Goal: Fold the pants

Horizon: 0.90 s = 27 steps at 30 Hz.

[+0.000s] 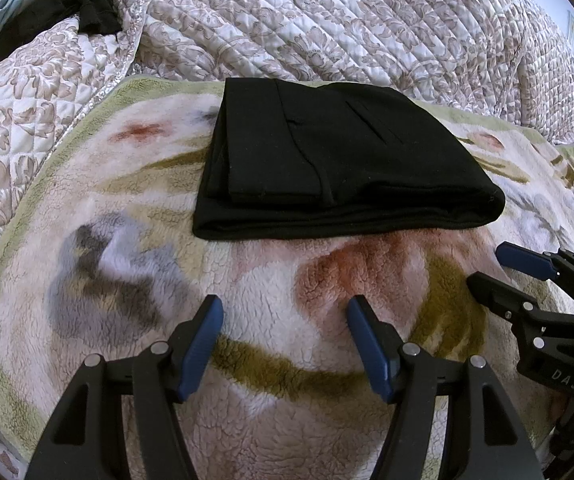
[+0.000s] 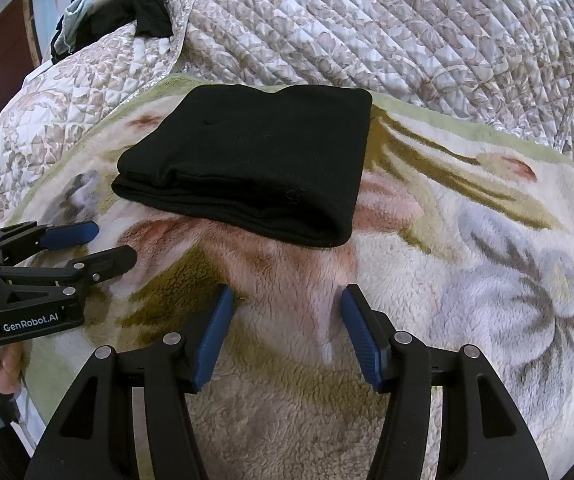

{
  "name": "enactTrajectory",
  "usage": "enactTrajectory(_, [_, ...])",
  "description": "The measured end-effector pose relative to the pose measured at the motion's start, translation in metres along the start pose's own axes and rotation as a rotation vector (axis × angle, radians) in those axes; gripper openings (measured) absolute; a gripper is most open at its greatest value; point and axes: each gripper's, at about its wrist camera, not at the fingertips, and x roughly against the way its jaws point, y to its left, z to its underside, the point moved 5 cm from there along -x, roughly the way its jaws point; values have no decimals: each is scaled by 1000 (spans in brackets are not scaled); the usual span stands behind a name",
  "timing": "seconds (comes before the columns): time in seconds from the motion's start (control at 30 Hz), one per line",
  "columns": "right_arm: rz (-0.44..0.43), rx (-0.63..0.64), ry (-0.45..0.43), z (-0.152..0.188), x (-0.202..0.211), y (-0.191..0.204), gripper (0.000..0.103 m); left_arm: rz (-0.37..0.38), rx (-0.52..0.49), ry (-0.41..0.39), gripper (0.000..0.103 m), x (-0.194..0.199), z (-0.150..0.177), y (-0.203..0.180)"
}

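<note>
Ahead of my left gripper the folded pants lie on the fleece blanket, apart from both tools. My right gripper sits just to the left one's right, the pants ahead and slightly left of it. Beyond the pants lies a quilt; clothes are heaped far left on it.

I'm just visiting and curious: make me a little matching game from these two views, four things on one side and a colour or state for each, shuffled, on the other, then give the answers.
Things:
1. pants
2. fleece blanket
3. quilt
4. left gripper

States:
A. open, holding nothing
B. stitched, with a brown leaf print
C. black, folded into a compact stack
D. fluffy, with large flowers, lying under the pants

Pairs: 1-C, 2-D, 3-B, 4-A
</note>
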Motion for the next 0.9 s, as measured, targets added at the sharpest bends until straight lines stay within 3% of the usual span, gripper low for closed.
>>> enactTrajectory(0.57, [5,-6,-9,-2,-2,-1,58,-2,-4,3,68,0,2,1])
enactTrajectory(0.9, [24,-11,-15,-2,-3,-2,64,-4,-6,4,68,0,1,0])
